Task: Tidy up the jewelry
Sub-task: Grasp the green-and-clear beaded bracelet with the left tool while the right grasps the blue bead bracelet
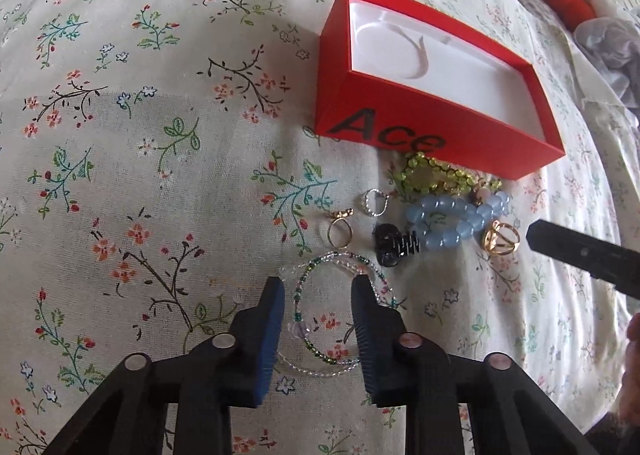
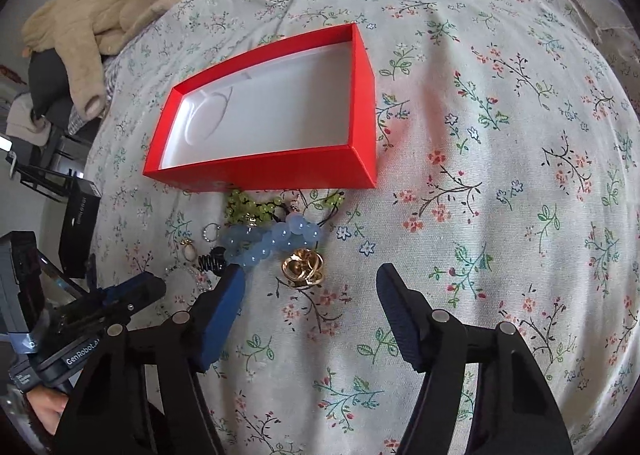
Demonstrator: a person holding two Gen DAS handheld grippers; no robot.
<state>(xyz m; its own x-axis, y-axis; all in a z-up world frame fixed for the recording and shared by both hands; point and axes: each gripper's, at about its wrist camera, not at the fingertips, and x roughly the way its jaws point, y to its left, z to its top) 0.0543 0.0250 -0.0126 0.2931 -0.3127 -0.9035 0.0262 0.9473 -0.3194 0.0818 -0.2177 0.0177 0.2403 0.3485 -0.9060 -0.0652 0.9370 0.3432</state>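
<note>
Nearest in the left wrist view, the left gripper [image 1: 318, 291] is seen pointing steeply down at the floral bedspread [image 1: 160, 135], its jaws partly closed but not pressing on anything; the clear-and-green beaded bracelet [image 1: 340, 335] lies flat between and under them. In the right wrist view, the right gripper [image 2: 310, 283] is held with its jaws well apart and empty, and the gold ring [image 2: 303, 267] sits just beyond the fingertips, slightly towards the left finger.

The step in hand is judged to be the pickup of the first pieces. It would be done well if each strand were straddled squarely, the tips pressed lightly into the soft cloth, and the jaws closed on beads only, so that no fabric is pinched. The thin bracelet may slip unless it is caught across its strand.

A little farther off, the rest of the jewelry is clustered: a black hair claw [image 1: 394, 247], a blue bead bracelet [image 1: 456, 221], two small rings [image 1: 340, 229], and a green bead bracelet [image 1: 436, 175] touching the box.

Beyond that, the red box [image 1: 420, 127] stands open and empty, with a white moulded liner. "Ace" is printed in black on its near wall. "GenRobot" can be read on the left tool's body in the right wrist view; a dark box [image 2: 78, 231] beside the bed bears print too small to read.
</note>
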